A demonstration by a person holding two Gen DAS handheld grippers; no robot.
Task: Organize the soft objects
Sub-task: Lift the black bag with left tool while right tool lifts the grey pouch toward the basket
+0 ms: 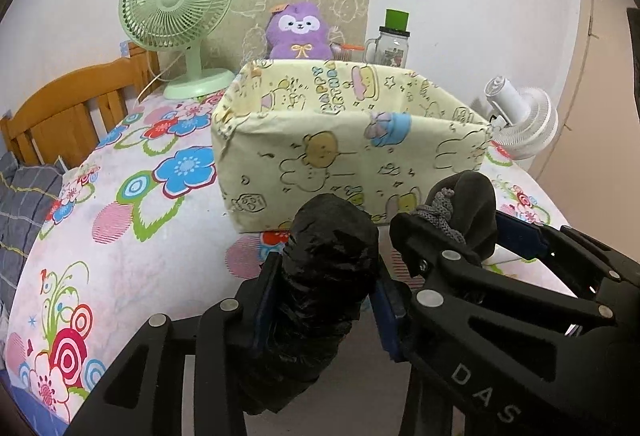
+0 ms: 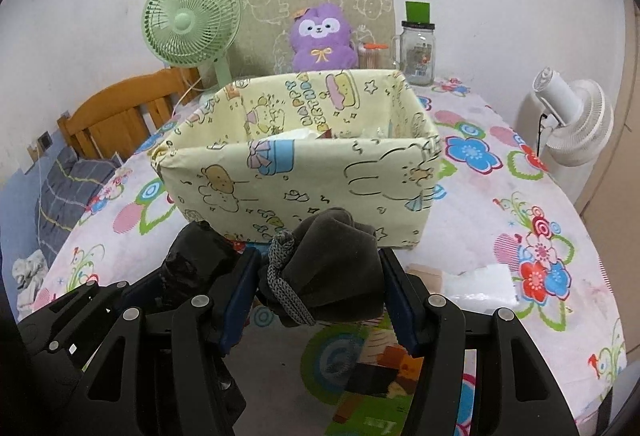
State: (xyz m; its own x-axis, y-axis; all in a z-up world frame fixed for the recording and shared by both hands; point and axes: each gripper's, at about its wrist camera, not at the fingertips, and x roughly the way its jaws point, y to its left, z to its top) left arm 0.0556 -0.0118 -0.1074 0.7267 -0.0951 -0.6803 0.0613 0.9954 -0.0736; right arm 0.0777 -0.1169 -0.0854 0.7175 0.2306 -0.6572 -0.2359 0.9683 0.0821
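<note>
- Left gripper [image 1: 320, 300] clamped on a black crinkly bundle [image 1: 320, 276]
- Right gripper [image 2: 320, 296] squeezing a grey drawstring pouch [image 2: 336, 268]
- Both held side by side, just in front of the yellow cartoon-print box [image 2: 296, 171] on the flowery tablecloth [image 2: 500, 195]

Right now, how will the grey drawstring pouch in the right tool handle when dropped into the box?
The grey pouch looks soft: it bulges between the right tool's pads, so it will likely deform. Its cord dangles and may snag the box rim. Probably light.
</note>
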